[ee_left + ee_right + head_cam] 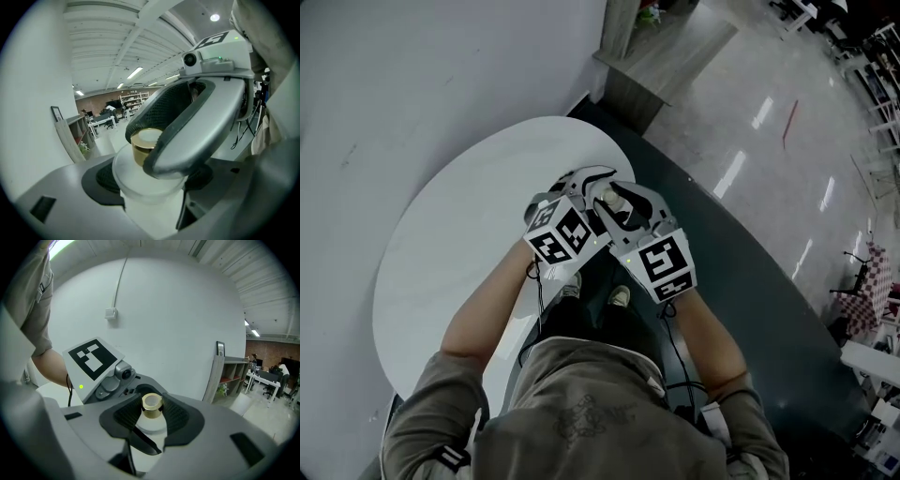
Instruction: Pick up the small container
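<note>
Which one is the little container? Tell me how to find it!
Find the round white table; over its edge the left gripper and right gripper meet. Pinched between them is the container, a little frosted white jar. Its shiny gold cap, which the right gripper grips, is the only gold thing there.

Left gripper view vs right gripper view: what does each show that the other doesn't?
Only the left gripper view: the left tongs clamped on the small container by its frosted white body, plus ceiling light strips.
Only the right gripper view: the marker cube of the left tongs, a wall box with its cable, and a bare forearm.
Both: the right tongs closed on the gold cap, the wooden shelf unit, and the office behind.
</note>
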Demonstrator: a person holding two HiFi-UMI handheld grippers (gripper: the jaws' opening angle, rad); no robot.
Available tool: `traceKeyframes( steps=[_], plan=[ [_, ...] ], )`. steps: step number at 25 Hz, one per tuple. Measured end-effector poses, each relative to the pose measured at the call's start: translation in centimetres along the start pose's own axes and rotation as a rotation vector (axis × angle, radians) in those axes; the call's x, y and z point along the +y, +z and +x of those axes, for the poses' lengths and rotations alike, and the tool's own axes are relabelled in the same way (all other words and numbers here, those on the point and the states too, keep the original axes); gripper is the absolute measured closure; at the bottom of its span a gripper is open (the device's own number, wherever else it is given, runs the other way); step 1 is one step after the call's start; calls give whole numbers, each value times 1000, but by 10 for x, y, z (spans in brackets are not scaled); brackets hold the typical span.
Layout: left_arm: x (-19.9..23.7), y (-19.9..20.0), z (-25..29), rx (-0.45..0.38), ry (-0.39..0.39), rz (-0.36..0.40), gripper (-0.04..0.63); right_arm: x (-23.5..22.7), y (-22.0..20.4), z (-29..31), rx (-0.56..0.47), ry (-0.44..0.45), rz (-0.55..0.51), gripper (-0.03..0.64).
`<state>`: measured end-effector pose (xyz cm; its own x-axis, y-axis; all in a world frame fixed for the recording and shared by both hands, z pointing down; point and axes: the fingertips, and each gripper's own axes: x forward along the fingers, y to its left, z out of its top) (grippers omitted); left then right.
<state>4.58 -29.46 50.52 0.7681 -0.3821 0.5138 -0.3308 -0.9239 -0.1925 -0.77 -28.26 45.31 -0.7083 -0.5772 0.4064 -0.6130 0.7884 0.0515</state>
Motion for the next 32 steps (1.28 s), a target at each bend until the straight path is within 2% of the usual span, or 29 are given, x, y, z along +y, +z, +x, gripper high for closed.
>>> traceKeyframes(
  steps=[4, 12, 22, 27, 32],
  plan=[
    [-12, 32, -13, -18, -17, -20, 253, 3, 22, -28, -14, -15, -11, 474],
    [-26, 97, -40, -46, -3, 43, 252, 4, 68, -83, -68, -50, -68, 474],
    [-44, 176, -78, -59, 28, 49, 253, 14, 129, -149, -126, -59, -115, 474],
    [-64, 201, -93, -38, 24, 73, 252, 26, 145, -180, -139, -58, -117, 474],
    [-87, 206, -96, -22, 10, 99, 253, 40, 141, -198, -139, -54, -110, 474]
  ],
)
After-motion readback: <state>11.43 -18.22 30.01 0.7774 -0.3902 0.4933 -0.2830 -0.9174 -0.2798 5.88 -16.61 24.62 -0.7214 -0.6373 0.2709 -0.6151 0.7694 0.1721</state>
